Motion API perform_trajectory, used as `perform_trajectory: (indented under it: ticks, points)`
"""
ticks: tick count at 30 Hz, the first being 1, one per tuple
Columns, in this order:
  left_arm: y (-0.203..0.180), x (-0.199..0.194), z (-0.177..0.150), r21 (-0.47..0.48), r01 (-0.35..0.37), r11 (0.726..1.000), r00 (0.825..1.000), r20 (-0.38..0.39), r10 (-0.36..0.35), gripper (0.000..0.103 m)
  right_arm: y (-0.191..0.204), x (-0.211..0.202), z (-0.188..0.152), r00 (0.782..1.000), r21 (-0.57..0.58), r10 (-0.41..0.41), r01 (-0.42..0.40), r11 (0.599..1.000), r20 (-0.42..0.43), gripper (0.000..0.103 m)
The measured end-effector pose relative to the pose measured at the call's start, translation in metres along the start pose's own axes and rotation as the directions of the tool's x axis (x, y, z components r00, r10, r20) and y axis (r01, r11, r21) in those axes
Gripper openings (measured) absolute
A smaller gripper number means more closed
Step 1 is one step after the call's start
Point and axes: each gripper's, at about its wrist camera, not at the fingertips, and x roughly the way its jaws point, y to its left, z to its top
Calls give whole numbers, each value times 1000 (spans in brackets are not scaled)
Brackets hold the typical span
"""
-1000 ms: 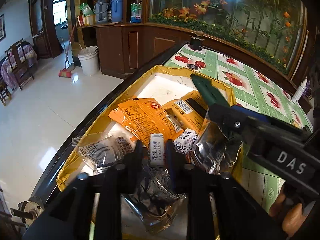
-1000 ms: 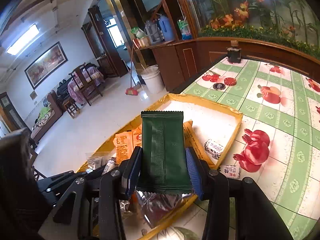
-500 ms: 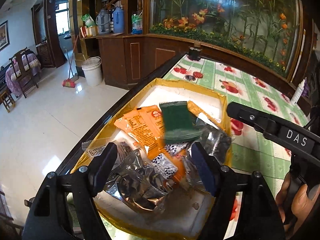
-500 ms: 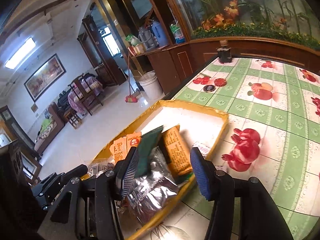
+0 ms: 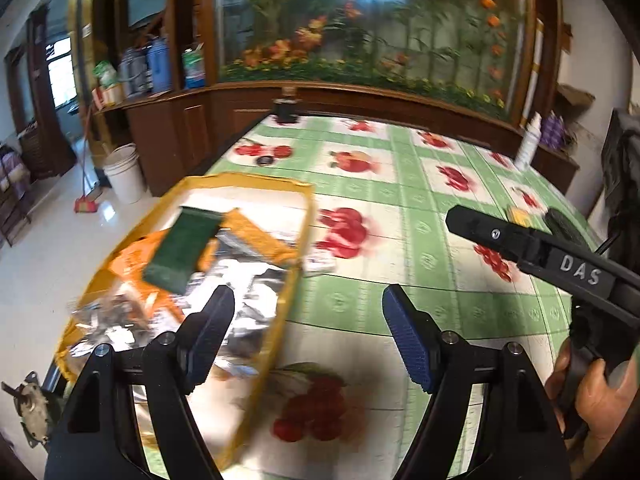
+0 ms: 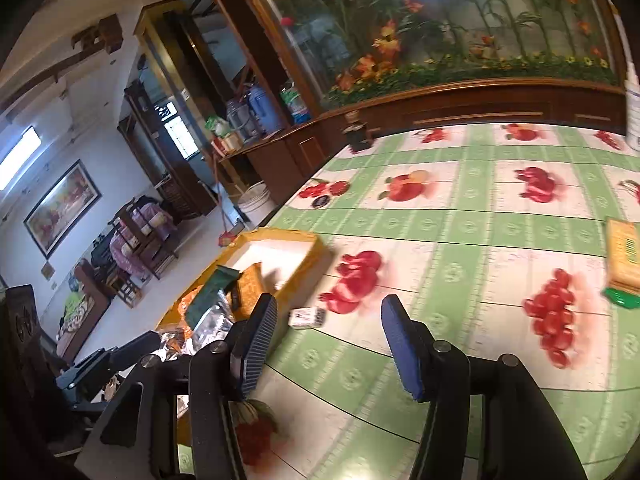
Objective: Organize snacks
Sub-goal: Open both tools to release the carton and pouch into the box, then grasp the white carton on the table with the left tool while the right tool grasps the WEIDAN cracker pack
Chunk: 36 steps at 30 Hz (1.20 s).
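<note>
We see the left gripper (image 5: 308,334) with jaws standing wide apart, nothing between them, over the fruit-print tablecloth (image 5: 400,200). The right gripper (image 6: 328,346) has just been opening, jaws apart and empty. The yellow tray (image 5: 296,240) of snacks sits at ten o'clock, the dark green packet (image 5: 182,248) lying on top.

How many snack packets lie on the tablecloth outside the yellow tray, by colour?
White packet: 1
Yellow packet: 1
Green packet: 1
Total: 3
</note>
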Motion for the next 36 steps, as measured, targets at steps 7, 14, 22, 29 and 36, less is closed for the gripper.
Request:
perform_trajectory:
  ticks: [7, 14, 22, 29, 36]
  points:
    - [-56, 50, 4, 43, -104, 994, 989, -103, 108, 77, -53, -46, -5, 995, 75, -83, 79, 994, 49, 57]
    - [-58, 93, 4, -16, -131, 991, 974, -189, 126, 76, -85, -66, -3, 989, 102, -129, 122, 987, 65, 57]
    - [-46, 117, 15, -57, -134, 989, 970, -213, 119, 76, -129, -63, 2, 974, 148, -220, 212, 966, 44, 57]
    - [-47, 138, 29, -60, -172, 983, 961, -227, 154, 76, -172, -45, 14, 952, 183, -305, 302, 936, -11, 57]
    - [-48, 150, 39, -68, -179, 981, 962, -222, 160, 77, -197, -16, 27, 913, 156, -401, 409, 899, -76, 62]
